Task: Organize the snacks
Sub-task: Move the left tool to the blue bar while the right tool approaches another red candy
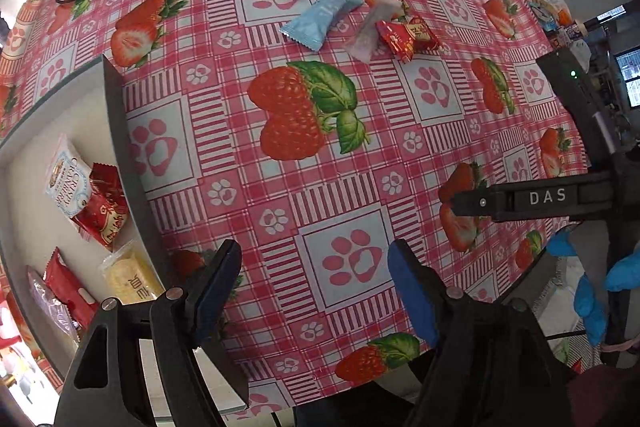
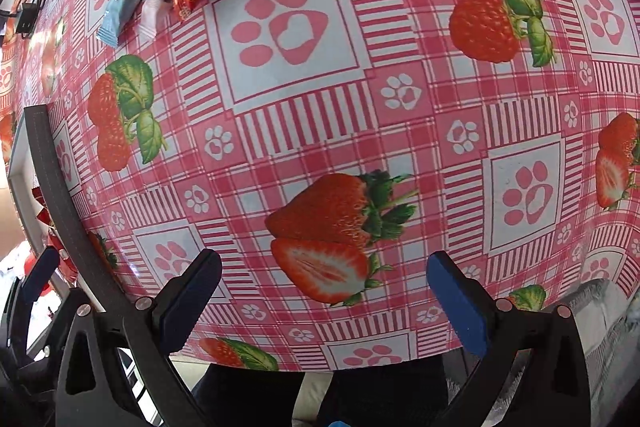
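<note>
With both hand-held grippers, left [image 1: 316, 291] and right [image 2: 324, 301], released and empty, I judged the red packet [image 1: 408, 37] light, crinkly, best pinched mid-body.

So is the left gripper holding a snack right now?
No, the left gripper stands open over bare tablecloth, with nothing between its pads.

The left black claw with blue pads [image 1: 316, 291] points down, its 2 jaws wide apart with nothing between them. The right black claw with blue pads [image 2: 324, 291] also points down, jaws wide and empty. A hand in a blue glove [image 1: 592, 283] holds the right claw's handle.
</note>
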`<state>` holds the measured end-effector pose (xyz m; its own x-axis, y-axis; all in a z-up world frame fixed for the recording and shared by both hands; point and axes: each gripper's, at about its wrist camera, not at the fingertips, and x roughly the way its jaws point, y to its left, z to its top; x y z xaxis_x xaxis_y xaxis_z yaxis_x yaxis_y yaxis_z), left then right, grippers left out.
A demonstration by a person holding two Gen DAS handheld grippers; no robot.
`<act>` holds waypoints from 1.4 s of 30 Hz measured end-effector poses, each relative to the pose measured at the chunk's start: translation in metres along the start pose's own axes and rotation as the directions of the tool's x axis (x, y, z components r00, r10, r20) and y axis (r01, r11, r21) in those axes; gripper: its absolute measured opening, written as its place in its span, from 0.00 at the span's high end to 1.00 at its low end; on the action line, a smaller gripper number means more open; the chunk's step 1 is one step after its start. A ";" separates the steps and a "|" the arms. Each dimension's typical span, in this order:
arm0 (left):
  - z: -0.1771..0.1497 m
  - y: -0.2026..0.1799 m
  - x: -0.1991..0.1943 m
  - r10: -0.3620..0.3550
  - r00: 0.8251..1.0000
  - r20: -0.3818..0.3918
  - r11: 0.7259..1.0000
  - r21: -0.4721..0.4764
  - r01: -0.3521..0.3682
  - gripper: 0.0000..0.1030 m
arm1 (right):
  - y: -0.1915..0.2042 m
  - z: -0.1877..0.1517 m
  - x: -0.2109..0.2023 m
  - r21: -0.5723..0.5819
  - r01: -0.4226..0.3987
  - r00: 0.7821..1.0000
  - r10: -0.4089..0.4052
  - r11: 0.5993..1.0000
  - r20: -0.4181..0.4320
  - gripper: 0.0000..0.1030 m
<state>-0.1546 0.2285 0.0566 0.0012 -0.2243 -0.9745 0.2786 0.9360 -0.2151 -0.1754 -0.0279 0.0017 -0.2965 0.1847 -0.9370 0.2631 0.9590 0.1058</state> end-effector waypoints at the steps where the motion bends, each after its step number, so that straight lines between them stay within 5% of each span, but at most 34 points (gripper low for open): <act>1: -0.002 -0.001 0.006 0.021 1.000 -0.011 1.000 0.002 -0.021 0.24 | -0.007 -0.002 -0.001 0.003 0.000 1.000 0.000 1.000 0.001 0.00; 8: -0.011 0.034 0.030 0.096 0.993 -0.064 0.986 -0.131 -0.103 0.24 | -0.055 -0.009 -0.015 0.025 0.002 1.000 -0.002 1.000 0.003 0.00; 10: -0.013 0.043 0.032 0.060 0.996 -0.067 0.985 -0.156 -0.070 0.24 | -0.061 -0.012 -0.019 0.029 -0.001 1.000 0.001 1.000 0.002 0.00; 15: -0.011 0.036 0.035 0.115 0.989 -0.089 0.983 -0.135 -0.127 0.24 | -0.070 -0.013 -0.026 0.030 -0.009 1.000 0.009 1.000 -0.005 0.00; 24: 0.020 0.010 0.026 0.118 0.991 -0.061 0.984 -0.127 -0.125 0.24 | -0.066 0.003 -0.003 0.033 -0.023 0.999 0.024 0.999 -0.028 0.00; 42: 0.083 0.028 -0.026 0.124 0.992 0.007 0.970 -0.210 -0.119 0.24 | -0.049 0.111 -0.042 0.099 -0.164 0.979 0.150 0.982 0.136 0.00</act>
<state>-0.0671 0.2383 0.0807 0.0422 -0.1086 -0.9932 0.0682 0.9921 -0.1056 -0.0741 -0.1069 -0.0011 -0.1266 0.2954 -0.9469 0.3976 0.8897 0.2244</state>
